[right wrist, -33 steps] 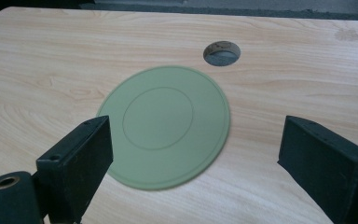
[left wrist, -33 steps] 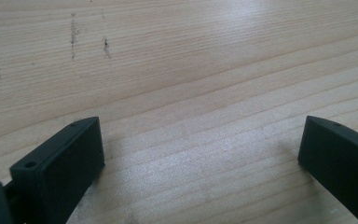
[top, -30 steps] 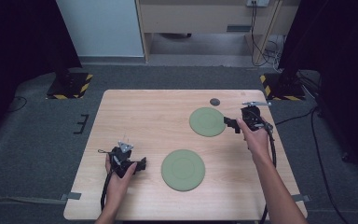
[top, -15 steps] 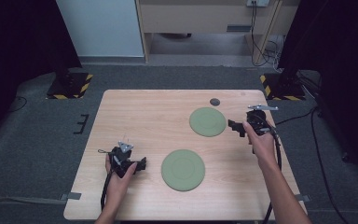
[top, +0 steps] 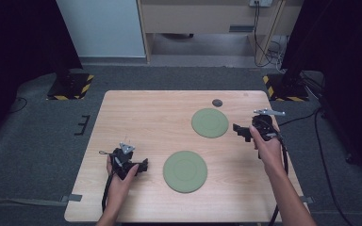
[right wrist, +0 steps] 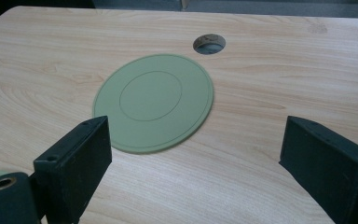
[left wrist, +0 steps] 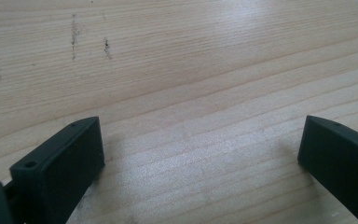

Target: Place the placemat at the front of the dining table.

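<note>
Pale wood-grain tabletop (top: 160, 122) carries everything, set on grey carpet. At its 3 o'clock edge the right gripper (top: 239, 130) hangs with jaws spread wide and empty, aimed at the far flat round green plate (right wrist: 153, 101) just ahead; a small round cable hole (right wrist: 209, 43) lies at that plate's 1 o'clock. At 8 o'clock the left gripper (top: 143, 165) rests released on bare wood, beside the near flat round green plate (top: 185, 171). Thin rims could let a jaw skid and push a plate instead of gripping it. No writing is readable.
</note>
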A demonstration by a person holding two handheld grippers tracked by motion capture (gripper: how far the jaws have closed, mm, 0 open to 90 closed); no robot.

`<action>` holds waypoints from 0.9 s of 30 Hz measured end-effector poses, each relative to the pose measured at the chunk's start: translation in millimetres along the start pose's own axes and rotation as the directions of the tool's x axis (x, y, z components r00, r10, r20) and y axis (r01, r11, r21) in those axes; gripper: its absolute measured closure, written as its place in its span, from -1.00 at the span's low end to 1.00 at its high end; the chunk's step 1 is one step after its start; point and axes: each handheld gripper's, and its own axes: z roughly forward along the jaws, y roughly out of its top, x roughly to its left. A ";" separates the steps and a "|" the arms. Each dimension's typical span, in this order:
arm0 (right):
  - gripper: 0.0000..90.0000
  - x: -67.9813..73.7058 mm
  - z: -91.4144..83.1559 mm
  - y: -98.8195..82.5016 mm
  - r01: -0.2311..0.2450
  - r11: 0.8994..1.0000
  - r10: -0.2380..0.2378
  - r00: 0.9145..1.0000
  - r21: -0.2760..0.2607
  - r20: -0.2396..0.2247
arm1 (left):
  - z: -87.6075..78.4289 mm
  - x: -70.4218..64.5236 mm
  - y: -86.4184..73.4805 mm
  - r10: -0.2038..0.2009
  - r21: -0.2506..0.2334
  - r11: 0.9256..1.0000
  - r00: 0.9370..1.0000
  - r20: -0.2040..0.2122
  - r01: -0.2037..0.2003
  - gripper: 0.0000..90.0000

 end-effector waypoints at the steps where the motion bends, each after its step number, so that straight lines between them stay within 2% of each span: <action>1: -0.80 0.0 0.0 0.0 0.000 1.000 0.000 1.000 0.000 0.000 | 0.0 0.0 0.0 0.000 0.000 1.000 1.000 0.000 0.000 -1.00; 11: -0.80 3.6 -8.3 -9.6 0.014 1.000 -0.014 1.000 -0.004 -0.009 | -0.3 -0.7 -0.3 -0.004 0.000 1.000 1.000 -0.005 0.004 -1.00; 13: -0.80 6.0 -10.9 -12.6 0.039 0.999 -0.039 0.999 -0.001 -0.001 | -0.3 -0.8 -0.3 -0.005 0.000 1.000 1.000 -0.006 0.005 -1.00; 20: -0.81 12.4 -15.5 -19.7 0.070 0.998 -0.070 0.997 0.000 -0.009 | -0.4 -0.9 -0.3 -0.005 0.000 1.000 1.000 -0.007 0.005 -1.00; 27: -0.81 16.8 -16.1 -31.7 0.080 0.997 -0.080 0.997 0.016 -0.017 | -0.5 -1.2 -0.5 -0.007 -0.001 1.000 1.000 -0.010 0.007 -1.00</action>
